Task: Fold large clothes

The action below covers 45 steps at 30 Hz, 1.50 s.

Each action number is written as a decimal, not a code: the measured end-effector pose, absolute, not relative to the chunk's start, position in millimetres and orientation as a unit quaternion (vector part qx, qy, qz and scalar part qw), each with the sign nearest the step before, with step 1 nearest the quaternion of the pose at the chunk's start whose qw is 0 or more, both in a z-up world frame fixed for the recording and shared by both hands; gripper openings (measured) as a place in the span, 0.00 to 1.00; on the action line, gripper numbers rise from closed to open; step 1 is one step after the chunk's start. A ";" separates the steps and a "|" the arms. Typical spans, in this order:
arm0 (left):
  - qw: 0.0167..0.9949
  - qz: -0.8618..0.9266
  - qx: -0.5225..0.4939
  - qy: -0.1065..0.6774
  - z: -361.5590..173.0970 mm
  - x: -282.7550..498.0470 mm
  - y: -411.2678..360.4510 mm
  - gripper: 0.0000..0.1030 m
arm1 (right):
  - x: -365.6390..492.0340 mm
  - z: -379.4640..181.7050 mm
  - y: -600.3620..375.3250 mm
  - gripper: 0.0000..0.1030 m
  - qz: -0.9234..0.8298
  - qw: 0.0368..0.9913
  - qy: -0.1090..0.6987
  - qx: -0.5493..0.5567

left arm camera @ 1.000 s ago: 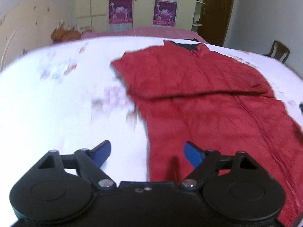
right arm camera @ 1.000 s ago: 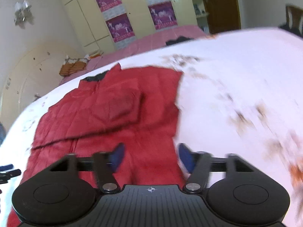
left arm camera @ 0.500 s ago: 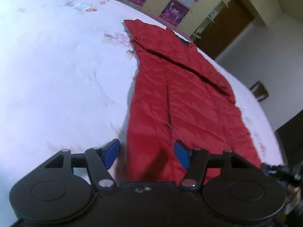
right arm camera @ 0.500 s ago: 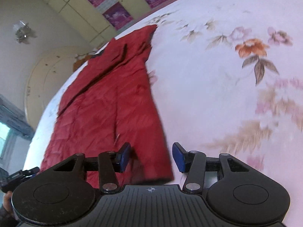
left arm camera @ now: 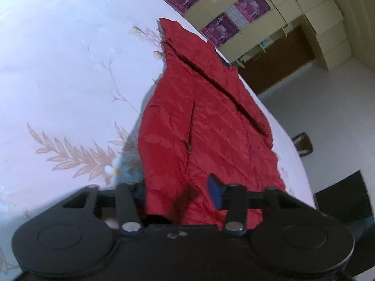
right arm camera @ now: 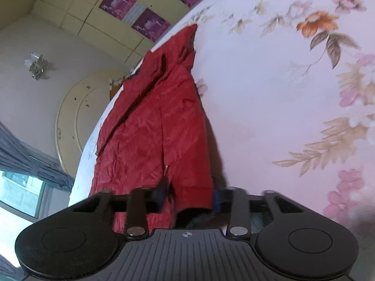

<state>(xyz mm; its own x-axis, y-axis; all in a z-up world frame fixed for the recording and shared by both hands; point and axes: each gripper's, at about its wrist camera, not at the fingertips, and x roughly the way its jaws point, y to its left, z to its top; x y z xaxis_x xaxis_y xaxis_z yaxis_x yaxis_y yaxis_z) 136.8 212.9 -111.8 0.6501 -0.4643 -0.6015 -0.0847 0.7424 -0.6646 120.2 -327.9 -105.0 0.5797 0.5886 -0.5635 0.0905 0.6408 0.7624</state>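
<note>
1. Trouble could begin at the hem: the red padded jacket (left arm camera: 211,121) lies flat along the flowered bedsheet (left arm camera: 58,70), collar end far from the person and hem end nearest, with a sleeve already folded across the upper body.

2. The left gripper (left arm camera: 178,192) is closing its jaws over the hem's left corner. Red fabric sits between them, though its left finger is hidden behind the cloth, so I cannot say whether the pads are pressing yet.

3. The right gripper (right arm camera: 189,195) is closing too, over the hem's right corner, with cloth between both blue pads (right arm camera: 216,200); the grip looks about made but not certain.

4. Main risk: a pad slides under the edge and catches the sheet along with the jacket, so lifting drags the bedding up.

5. Second risk: the fabric looks slick and puffy, and a shallow bite near the edge may slip out once the weight comes on.

6. Third risk: if one corner holds and the other does not, the hem would rise skewed and the fold toward the collar would land crooked, possibly disturbing the sleeve fold.
</note>
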 end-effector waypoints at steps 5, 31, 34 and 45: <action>0.858 -0.113 -0.344 0.364 -98.9 123.0 212.7 0.09 | 111.2 -95.9 -330.7 0.05 0.177 0.806 0.404 0.395; 0.911 -0.127 -0.275 0.280 22.2 416.7 200.4 0.08 | 406.6 41.8 -305.8 0.04 0.173 0.883 0.313 0.302; 0.901 -0.115 -0.287 0.304 -3.9 461.3 206.0 0.08 | 459.9 17.8 -301.0 0.04 0.150 0.874 0.340 0.314; 0.906 -0.075 -0.246 0.336 -57.7 527.9 239.2 0.83 | 527.0 -47.0 -302.1 0.75 0.088 0.892 0.374 0.239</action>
<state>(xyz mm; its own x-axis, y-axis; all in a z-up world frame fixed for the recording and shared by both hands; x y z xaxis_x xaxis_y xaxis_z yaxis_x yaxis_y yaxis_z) 527.9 239.2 -57.7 0.7632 -0.3014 -0.5716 -0.0294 0.8674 -0.4967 527.0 -302.1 -47.0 0.7054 0.3350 -0.6246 0.0218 0.8706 0.4915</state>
